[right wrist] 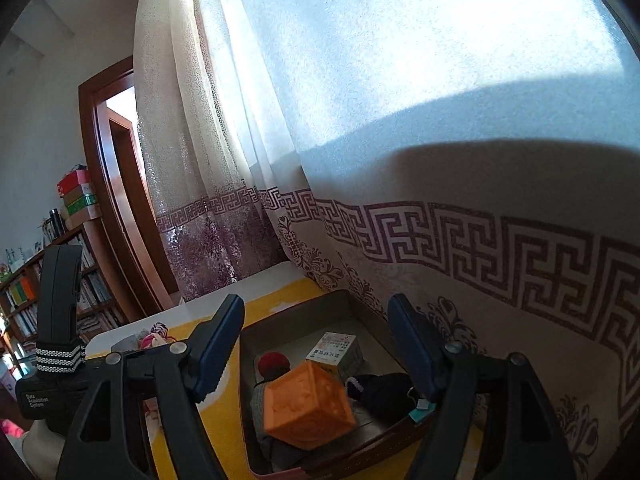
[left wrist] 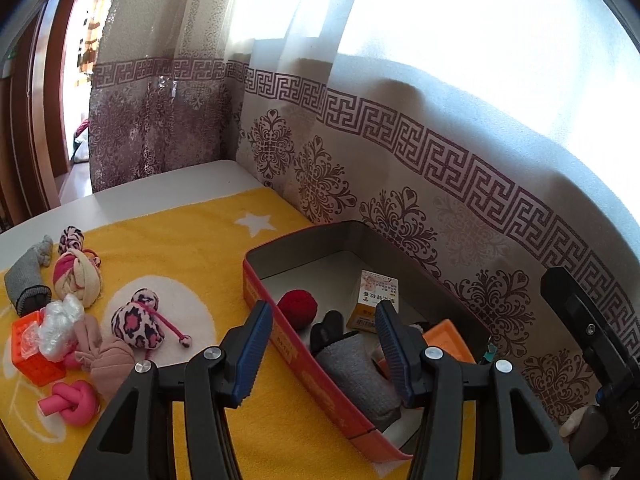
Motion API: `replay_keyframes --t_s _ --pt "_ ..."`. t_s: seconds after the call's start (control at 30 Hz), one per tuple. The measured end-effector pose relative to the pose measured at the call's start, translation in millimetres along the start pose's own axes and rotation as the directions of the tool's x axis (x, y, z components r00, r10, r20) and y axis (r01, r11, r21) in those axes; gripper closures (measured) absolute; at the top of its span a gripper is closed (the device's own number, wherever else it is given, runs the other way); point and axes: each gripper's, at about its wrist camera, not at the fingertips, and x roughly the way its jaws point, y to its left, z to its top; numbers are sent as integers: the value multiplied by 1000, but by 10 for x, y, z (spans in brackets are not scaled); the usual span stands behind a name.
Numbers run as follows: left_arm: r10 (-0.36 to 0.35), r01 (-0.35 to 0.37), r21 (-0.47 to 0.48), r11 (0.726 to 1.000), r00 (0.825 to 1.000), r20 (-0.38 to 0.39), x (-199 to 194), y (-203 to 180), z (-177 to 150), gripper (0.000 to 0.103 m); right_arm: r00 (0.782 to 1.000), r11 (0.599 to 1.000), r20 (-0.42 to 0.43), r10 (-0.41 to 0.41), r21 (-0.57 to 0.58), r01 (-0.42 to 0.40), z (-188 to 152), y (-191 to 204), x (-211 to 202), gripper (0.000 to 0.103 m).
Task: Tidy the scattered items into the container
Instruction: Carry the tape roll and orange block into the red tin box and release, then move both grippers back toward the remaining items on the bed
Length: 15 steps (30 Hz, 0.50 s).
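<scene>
Both grippers tilt down over the red container [left wrist: 316, 380]: left gripper [left wrist: 324, 334] jaws apart straddling its near wall, right gripper [right wrist: 316, 340] jaws wide, empty, above the orange cube [right wrist: 308, 404].

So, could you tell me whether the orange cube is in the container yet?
In: the orange cube lies inside the container, on a grey sock.

Red box [left wrist: 320, 380], orange cube [right wrist: 308, 408]

Strong daylight through the sheer curtain [left wrist: 460, 60], upper part blown out to white glare, a soft-edged shadow band across its patterned lower half, yellow mat [left wrist: 192, 264] below evenly lit, fisheye bending and dark vignette at the corners, focus fairly sharp.
</scene>
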Motion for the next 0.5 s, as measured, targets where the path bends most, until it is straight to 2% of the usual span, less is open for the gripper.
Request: replay_keyframes --t_s 0.23,0.43,0.5 --pt "76 -74 -95 993 997 15 -248 495 -110 48 999 998 -29 30 -53 -31 -115 195 55 25" --pt "165 -155 -199 968 986 35 -509 1016 -183 48 993 990 -81 89 -105 -97 -281 432 120 25" --pt "190 -176 -230 957 981 41 -592 1167 -219 42 988 984 -106 117 -124 -129 -341 534 135 25"
